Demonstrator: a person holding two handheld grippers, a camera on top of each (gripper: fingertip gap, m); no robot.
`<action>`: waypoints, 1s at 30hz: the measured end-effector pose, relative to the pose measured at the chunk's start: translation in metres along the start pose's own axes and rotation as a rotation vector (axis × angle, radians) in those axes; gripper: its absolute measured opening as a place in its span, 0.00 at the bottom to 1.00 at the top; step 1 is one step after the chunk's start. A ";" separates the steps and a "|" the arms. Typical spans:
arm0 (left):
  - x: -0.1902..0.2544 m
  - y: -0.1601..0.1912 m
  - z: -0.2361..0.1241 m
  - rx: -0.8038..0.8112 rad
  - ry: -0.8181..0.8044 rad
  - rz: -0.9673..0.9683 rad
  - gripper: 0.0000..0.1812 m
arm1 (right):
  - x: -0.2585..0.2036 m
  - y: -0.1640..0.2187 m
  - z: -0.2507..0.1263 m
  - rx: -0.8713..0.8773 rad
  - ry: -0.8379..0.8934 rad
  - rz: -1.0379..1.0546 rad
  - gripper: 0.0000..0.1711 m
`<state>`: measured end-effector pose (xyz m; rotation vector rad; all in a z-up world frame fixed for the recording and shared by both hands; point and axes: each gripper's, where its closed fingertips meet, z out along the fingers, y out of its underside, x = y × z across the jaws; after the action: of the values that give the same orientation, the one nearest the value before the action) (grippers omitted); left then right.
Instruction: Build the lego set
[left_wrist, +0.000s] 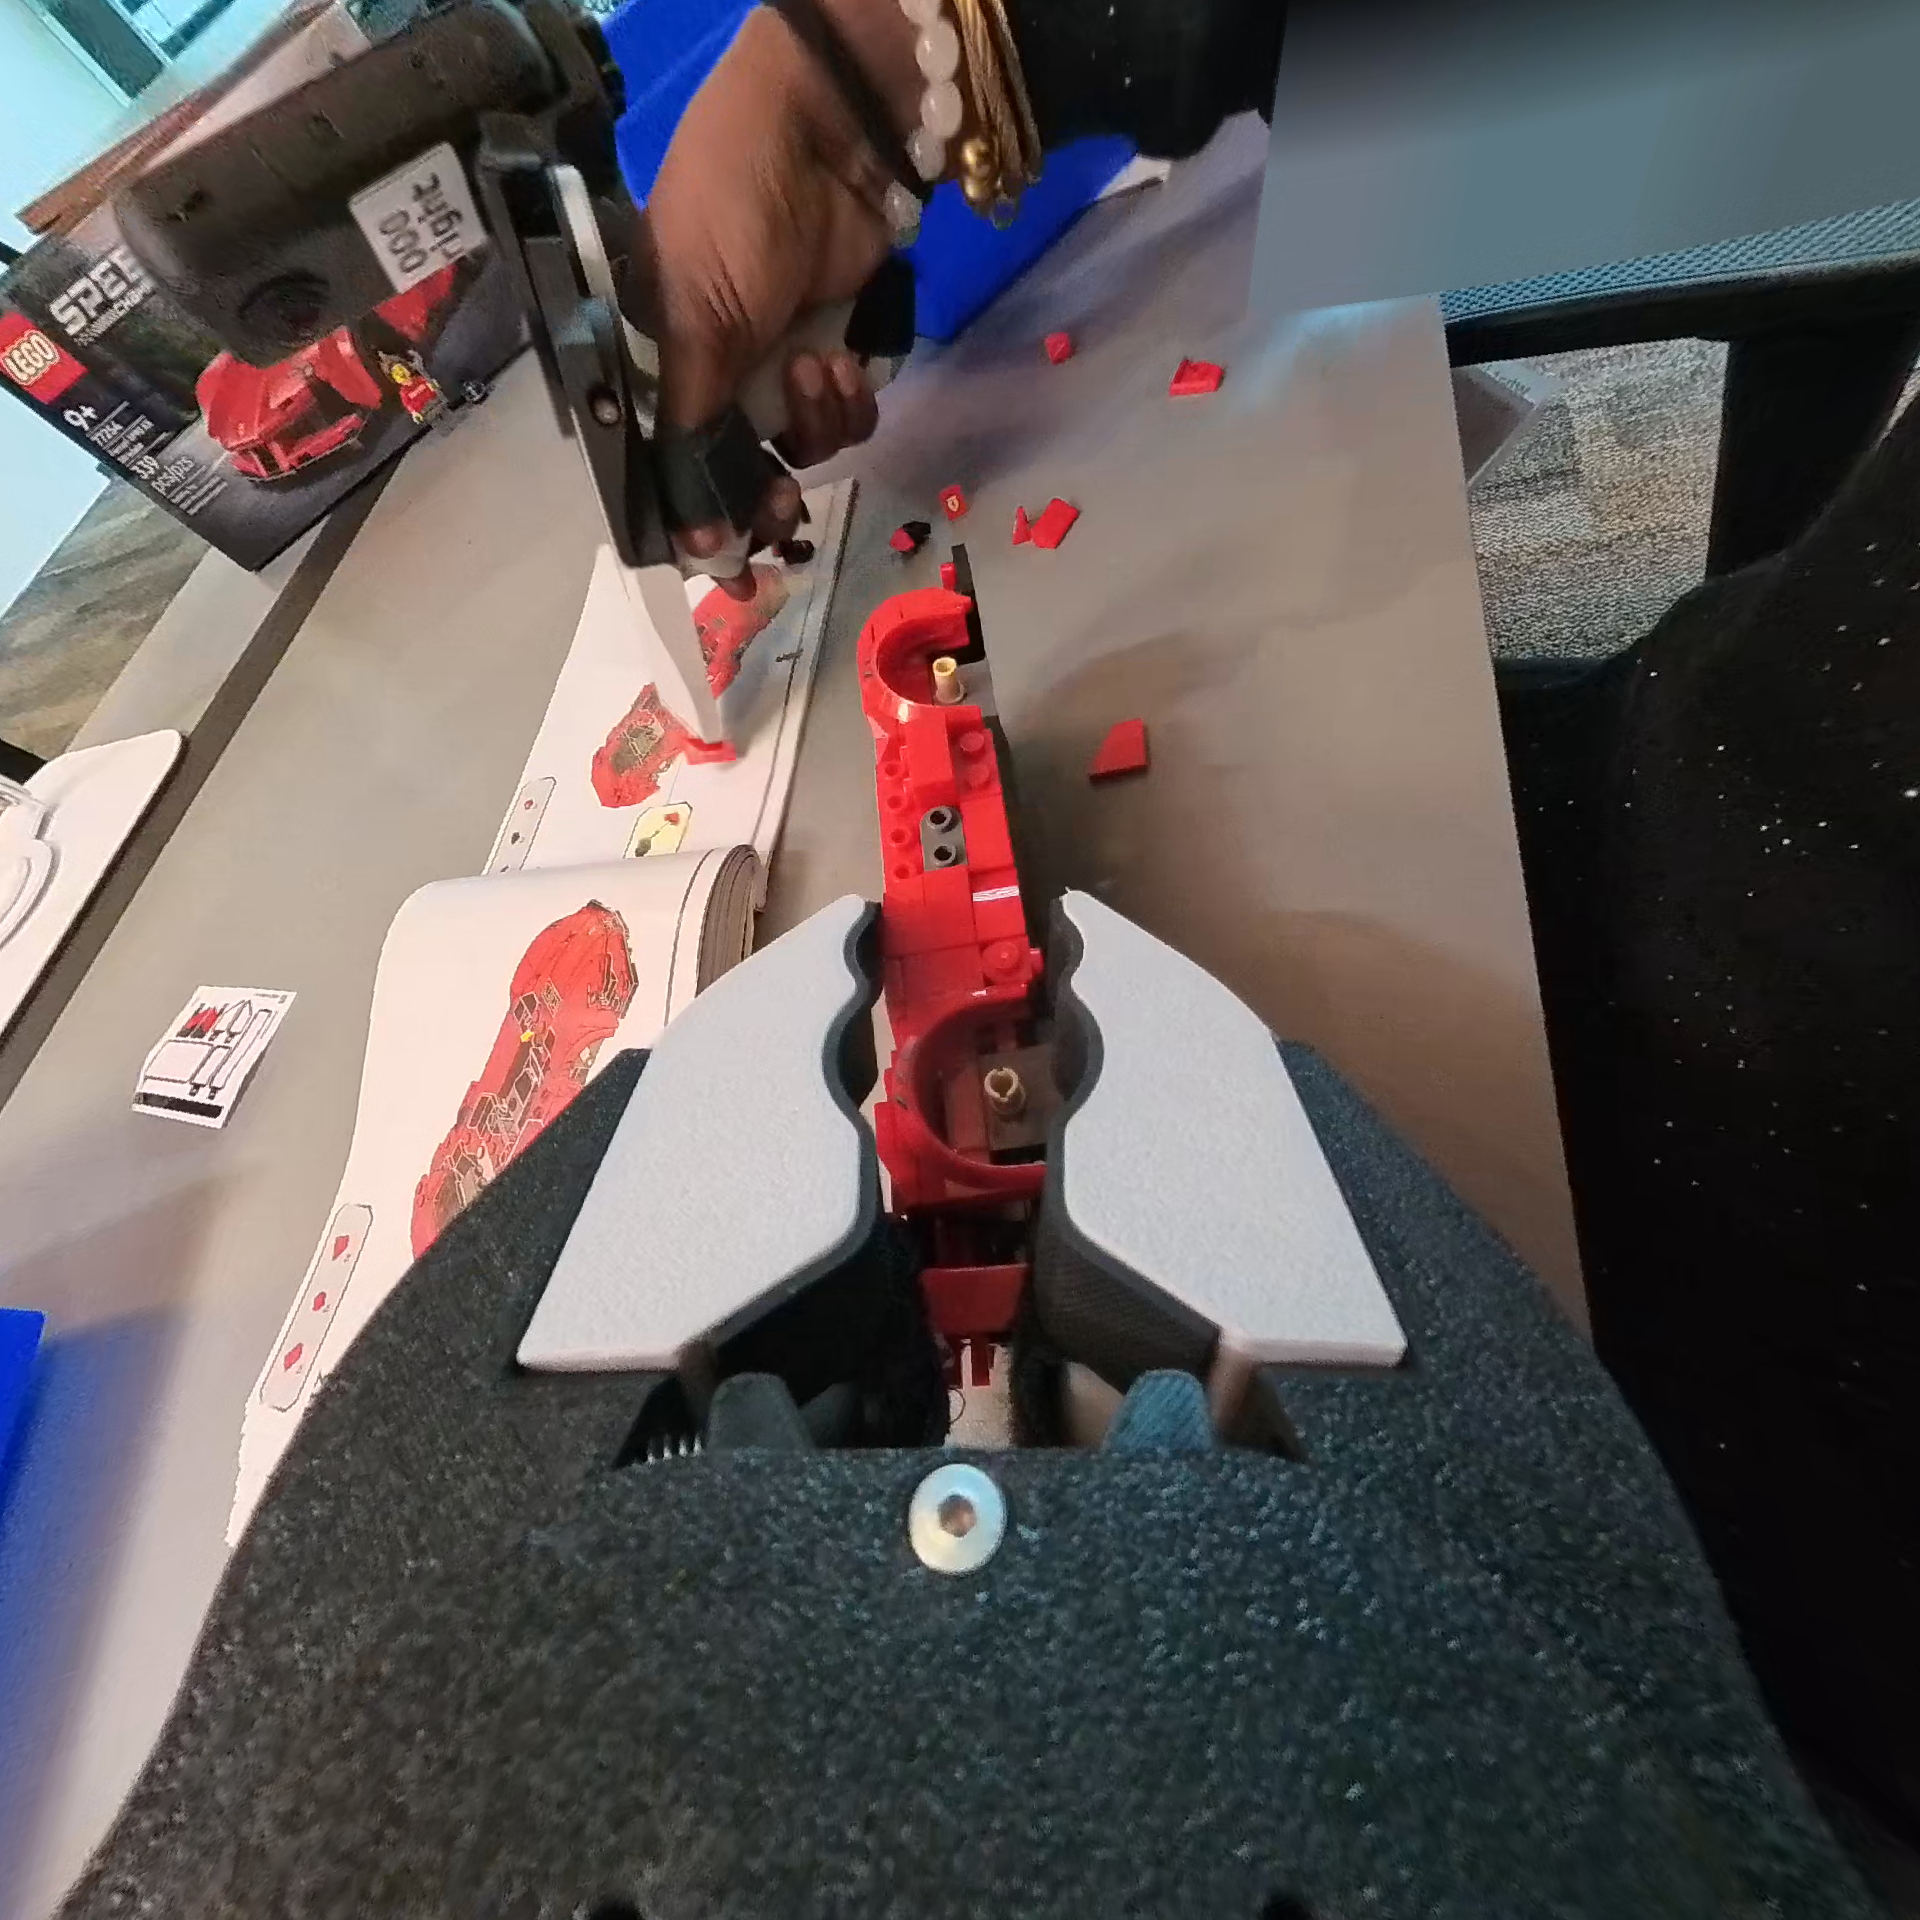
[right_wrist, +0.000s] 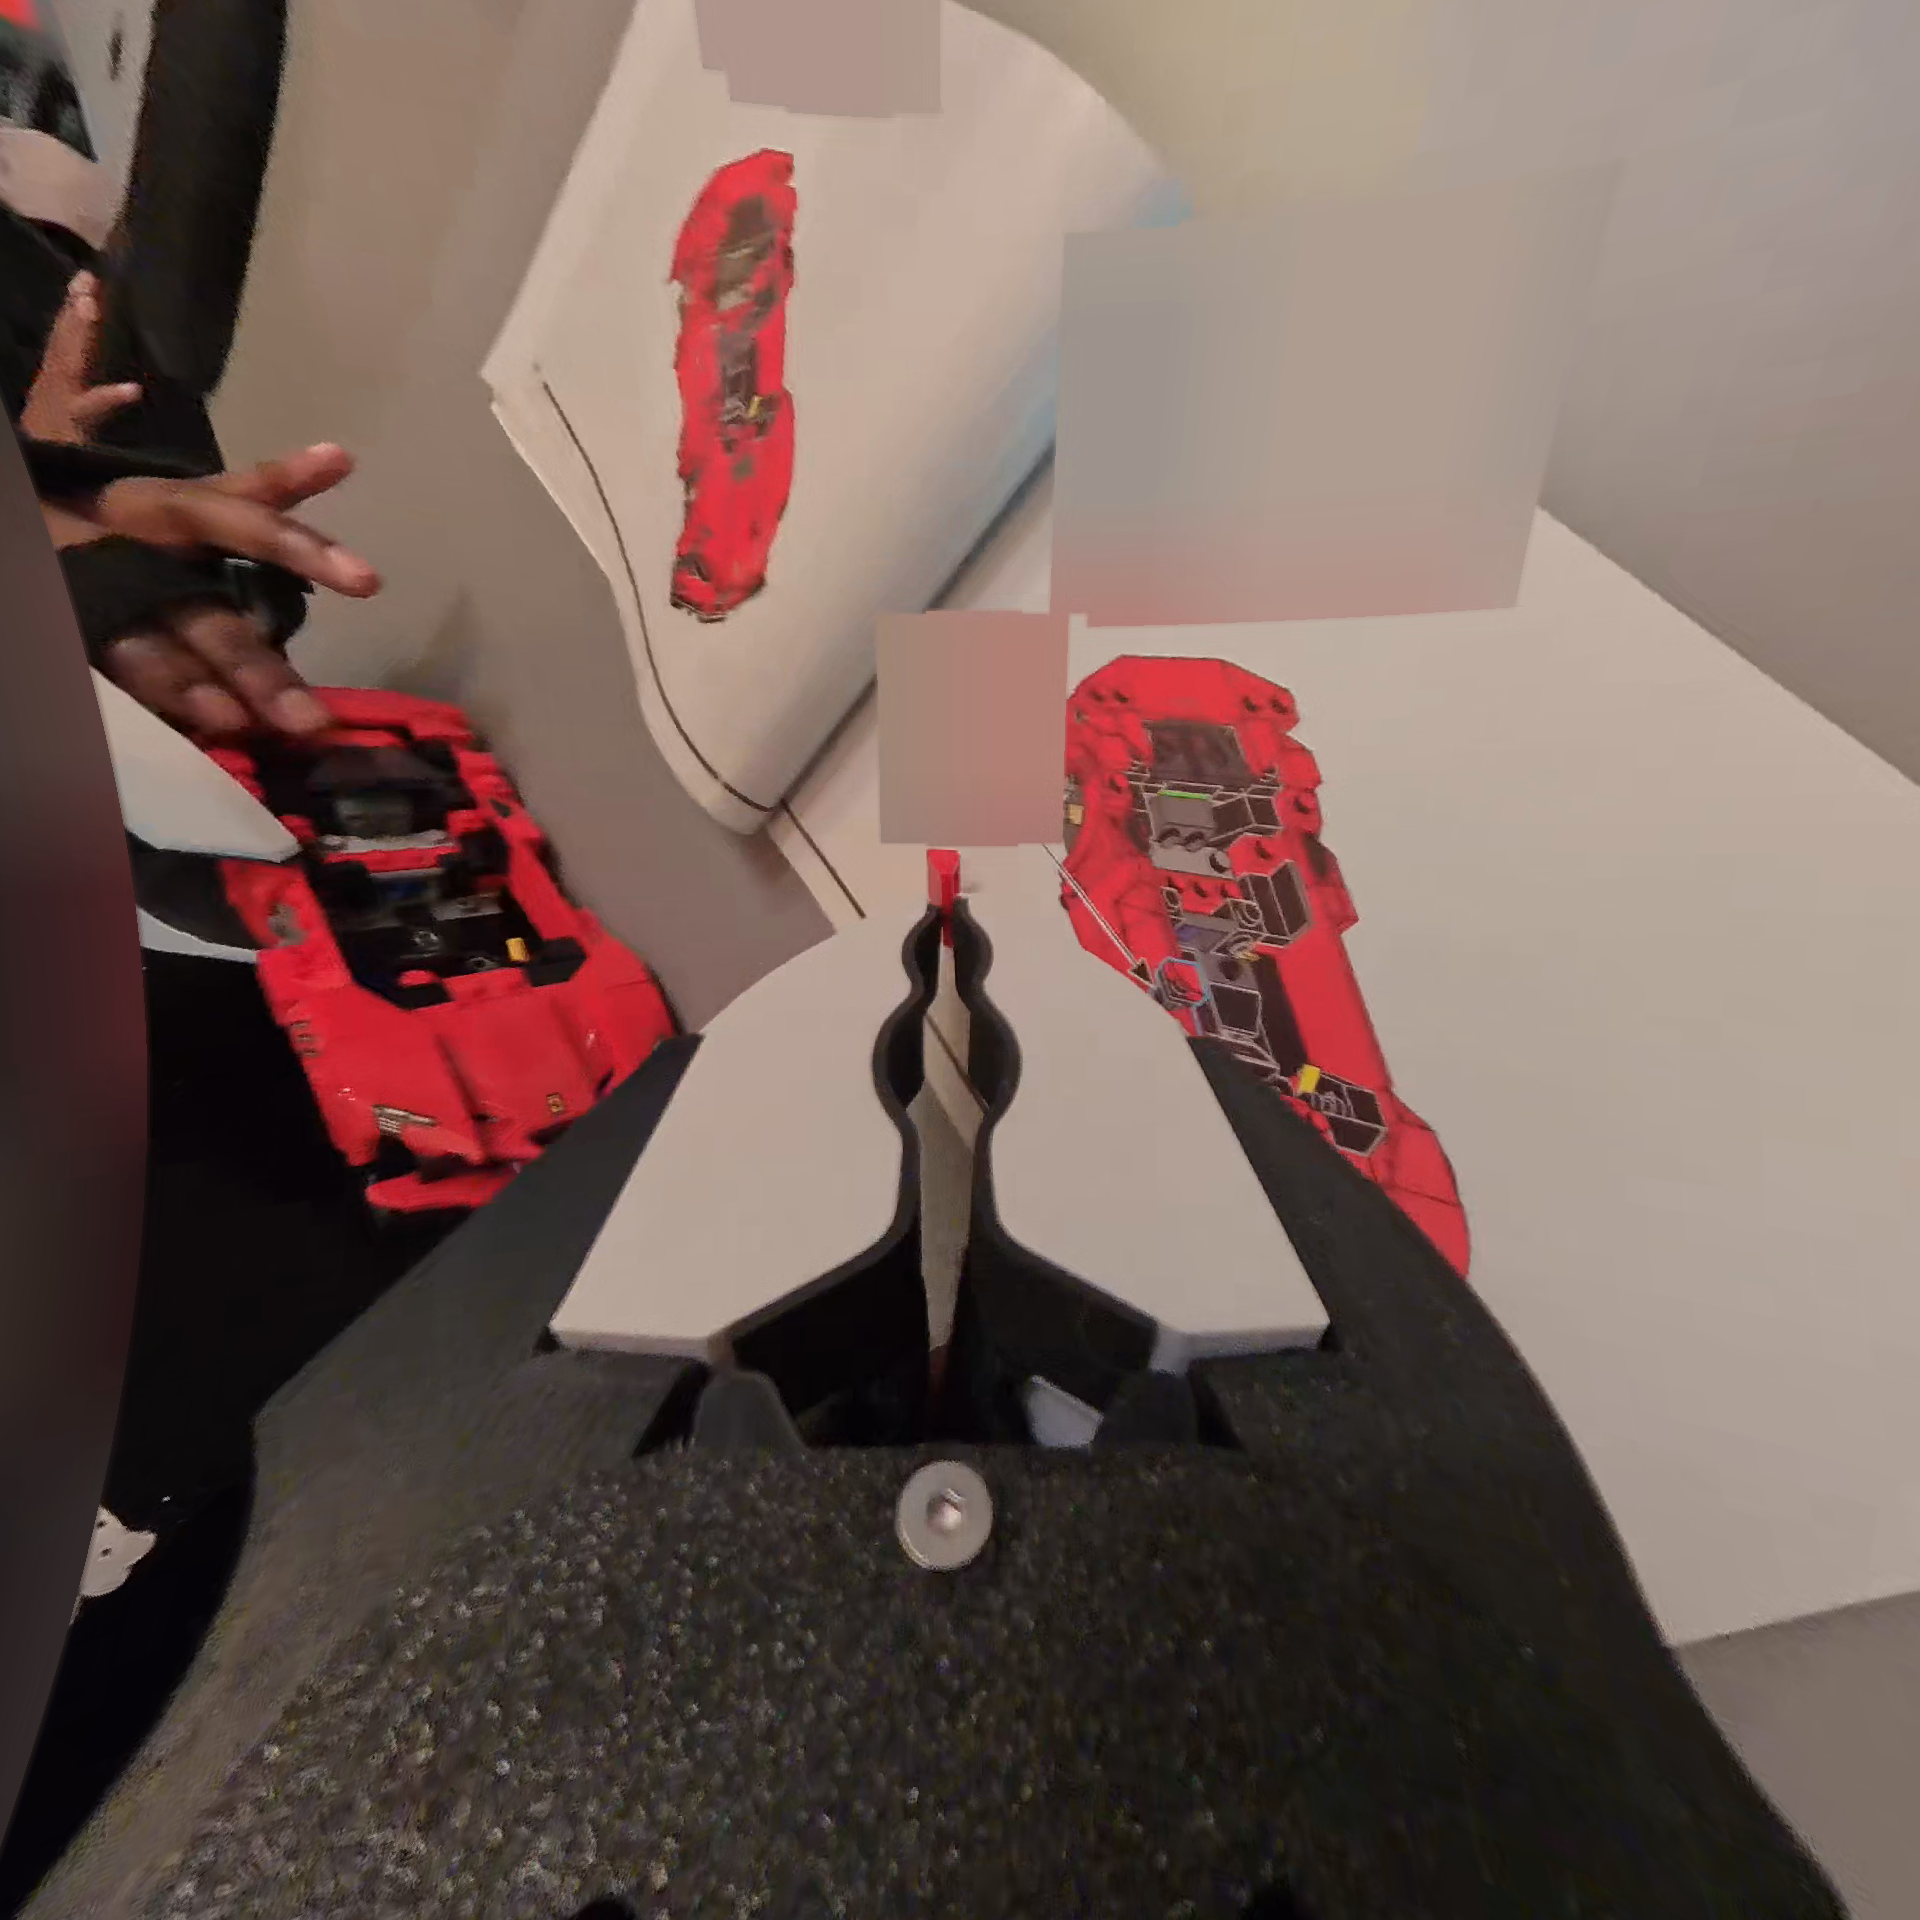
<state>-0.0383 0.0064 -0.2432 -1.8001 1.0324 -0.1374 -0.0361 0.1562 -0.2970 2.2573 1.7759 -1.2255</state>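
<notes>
Left claw (left_wrist: 961, 997) grips the red car body (left_wrist: 940, 831) on its side on the grey table (left_wrist: 1247, 623); its lower half is hidden.
Right claw (right_wrist: 948, 914), over the instruction booklet (right_wrist: 1558, 935), pinches a small red piece (right_wrist: 942, 873), mostly hidden between the fingers.

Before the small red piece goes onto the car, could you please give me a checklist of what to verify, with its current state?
1. Left gripper clamped on the red car model: ok, fingers on both its sides.
2. Right gripper holding the small red piece: ok, pinched at the fingertips.
3. Piece clear of the instruction booklet: not ok, it sits on the open page.
4. Piece oriented for attaching: cannot tell, mostly hidden between the fingers.
5. Target spot on the model identified: cannot tell.
6. Loose red pieces clear of the model: ok, they lie apart on the table.
</notes>
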 end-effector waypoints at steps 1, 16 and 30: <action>0.000 0.000 0.000 -0.001 0.000 -0.001 0.16 | -0.001 0.000 -0.001 0.004 -0.004 -0.001 0.02; -0.001 0.000 0.000 -0.003 0.003 -0.002 0.16 | 0.006 0.004 -0.004 0.015 0.053 -0.011 0.01; 0.001 -0.001 0.001 -0.007 0.002 0.003 0.16 | 0.006 0.006 -0.005 0.003 0.103 -0.033 0.00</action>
<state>-0.0371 0.0065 -0.2432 -1.8047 1.0381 -0.1336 -0.0276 0.1611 -0.2999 2.3427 1.8540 -1.1365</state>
